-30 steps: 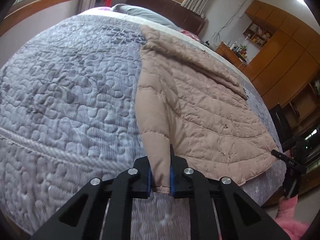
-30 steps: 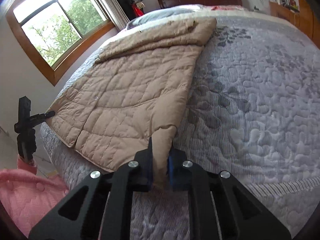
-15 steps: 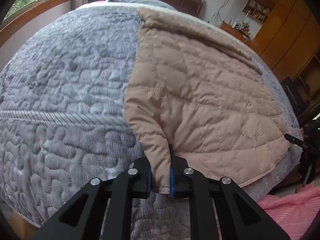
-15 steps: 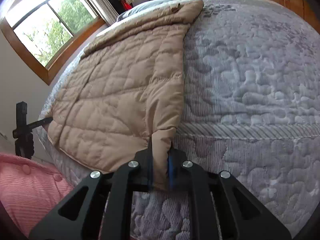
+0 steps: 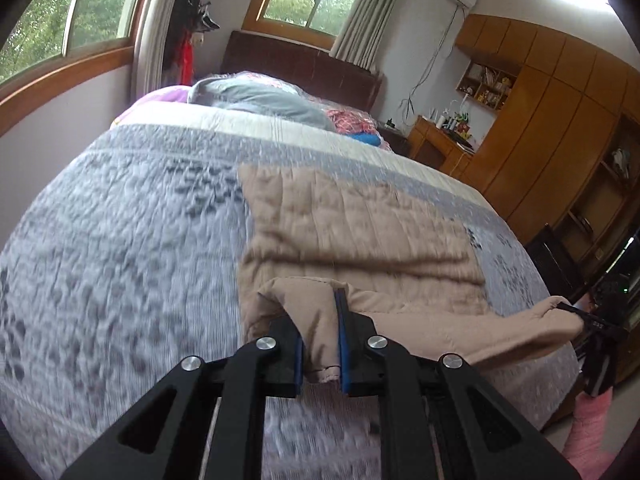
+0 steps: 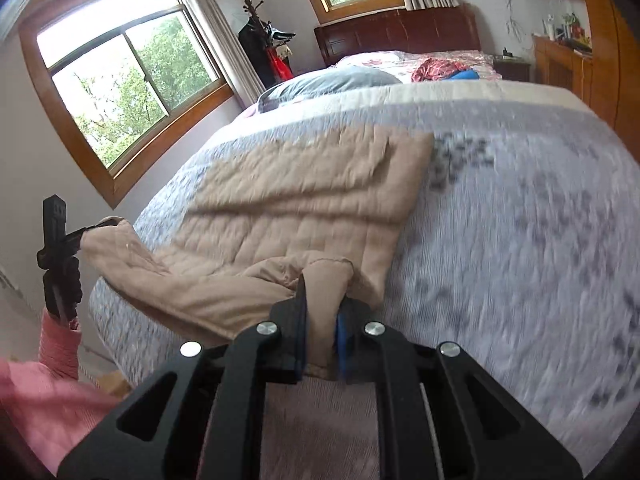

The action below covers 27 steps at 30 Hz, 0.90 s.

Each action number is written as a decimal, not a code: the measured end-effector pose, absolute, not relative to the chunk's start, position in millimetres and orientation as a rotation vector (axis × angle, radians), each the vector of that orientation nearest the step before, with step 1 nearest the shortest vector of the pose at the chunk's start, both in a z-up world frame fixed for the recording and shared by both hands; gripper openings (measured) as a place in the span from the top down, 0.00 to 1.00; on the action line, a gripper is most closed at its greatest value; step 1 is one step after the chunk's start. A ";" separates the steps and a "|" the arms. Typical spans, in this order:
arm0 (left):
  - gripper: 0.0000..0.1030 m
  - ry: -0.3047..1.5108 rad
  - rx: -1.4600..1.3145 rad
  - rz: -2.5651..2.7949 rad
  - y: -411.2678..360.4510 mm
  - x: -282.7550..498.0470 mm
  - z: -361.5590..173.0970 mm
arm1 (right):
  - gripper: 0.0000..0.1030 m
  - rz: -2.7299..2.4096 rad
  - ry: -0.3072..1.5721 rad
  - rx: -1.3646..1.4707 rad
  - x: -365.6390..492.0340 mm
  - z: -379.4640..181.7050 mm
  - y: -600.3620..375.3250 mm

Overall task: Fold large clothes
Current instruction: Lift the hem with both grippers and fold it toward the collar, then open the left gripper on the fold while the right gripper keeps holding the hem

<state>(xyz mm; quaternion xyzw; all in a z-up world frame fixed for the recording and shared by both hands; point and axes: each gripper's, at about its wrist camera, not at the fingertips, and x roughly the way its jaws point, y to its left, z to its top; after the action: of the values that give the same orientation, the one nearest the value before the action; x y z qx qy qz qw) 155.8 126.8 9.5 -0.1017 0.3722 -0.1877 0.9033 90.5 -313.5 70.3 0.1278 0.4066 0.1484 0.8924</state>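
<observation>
The bed (image 5: 120, 240) wore a grey quilted coverlet (image 6: 520, 240). A tan quilted jacket (image 5: 340, 232) lay on the coverlet, its near hem raised off it. Beyond the jacket, toward the dark headboard (image 6: 400, 32), lay a grey pillow (image 5: 260, 100) and red clothing (image 6: 436, 67).

One tan quilted jacket (image 5: 360, 236) lies ahead of the fingers on one bed (image 5: 120, 240). Two grippers, left gripper (image 5: 320, 344) and right gripper (image 6: 320, 332), each pinch one hem corner. Two windows (image 6: 132, 80) beyond.
</observation>
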 end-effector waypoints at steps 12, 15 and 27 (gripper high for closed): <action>0.87 0.778 -0.218 -0.279 95.9 327.5 3.1 | 0.90 0.243 0.956 0.395 270.1 66.6 -353.6; 0.87 0.835 -0.240 -0.252 91.4 364.5 -19.6 | 0.90 0.228 1.012 0.441 308.7 44.0 -362.1; 0.83 1.034 -0.255 -0.200 78.5 451.5 -95.0 | 0.84 0.181 1.142 0.564 381.2 -20.3 -382.6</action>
<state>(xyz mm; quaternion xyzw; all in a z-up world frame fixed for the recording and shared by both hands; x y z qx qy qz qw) 451.5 78.5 -95.0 -0.1214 0.4920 -0.0950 0.8568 381.2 -382.6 -20.3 0.2628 0.5326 0.0844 0.8001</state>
